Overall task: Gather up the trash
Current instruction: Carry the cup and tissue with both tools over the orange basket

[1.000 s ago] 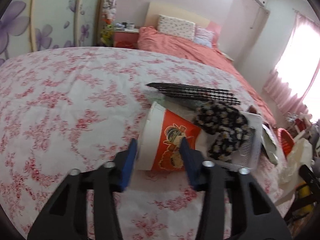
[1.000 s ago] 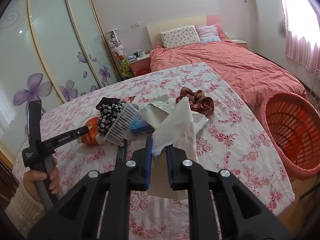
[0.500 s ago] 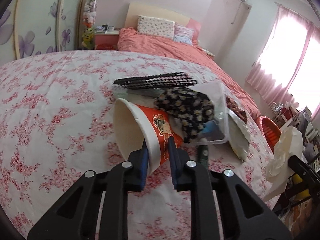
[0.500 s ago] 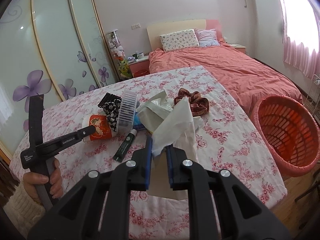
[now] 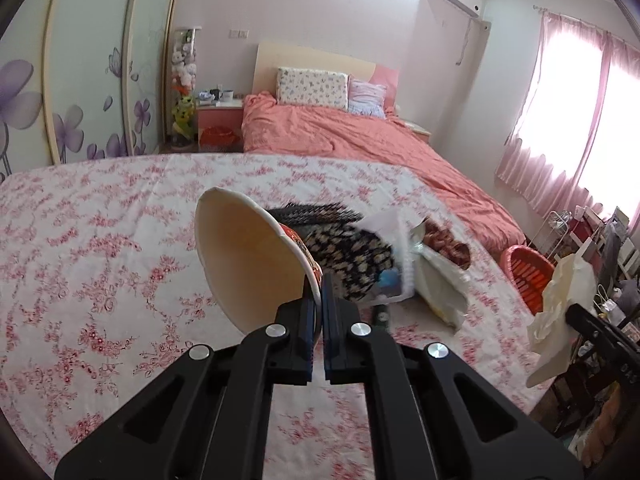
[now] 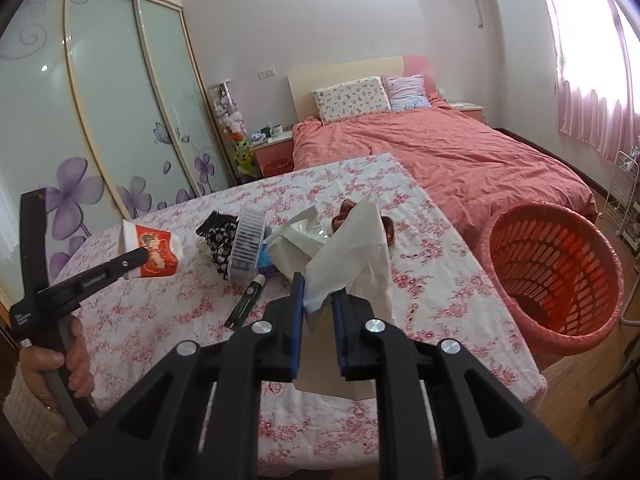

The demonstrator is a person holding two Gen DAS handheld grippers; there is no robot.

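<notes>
Conical paper cup, crumpled tissue

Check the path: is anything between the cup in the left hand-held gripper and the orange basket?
Yes. The clutter pile on the table and the tissue in the right hand-held gripper lie between the cup and the basket.

Cup: red-and-white paper noodle cup, empty, tipped on its side, rim pinched, lifted off the floral cloth.
Tissue: crumpled white paper tissue, held up, hanging loosely.
Basket: round orange plastic slatted basket, upright on the floor beside the table.
</notes>
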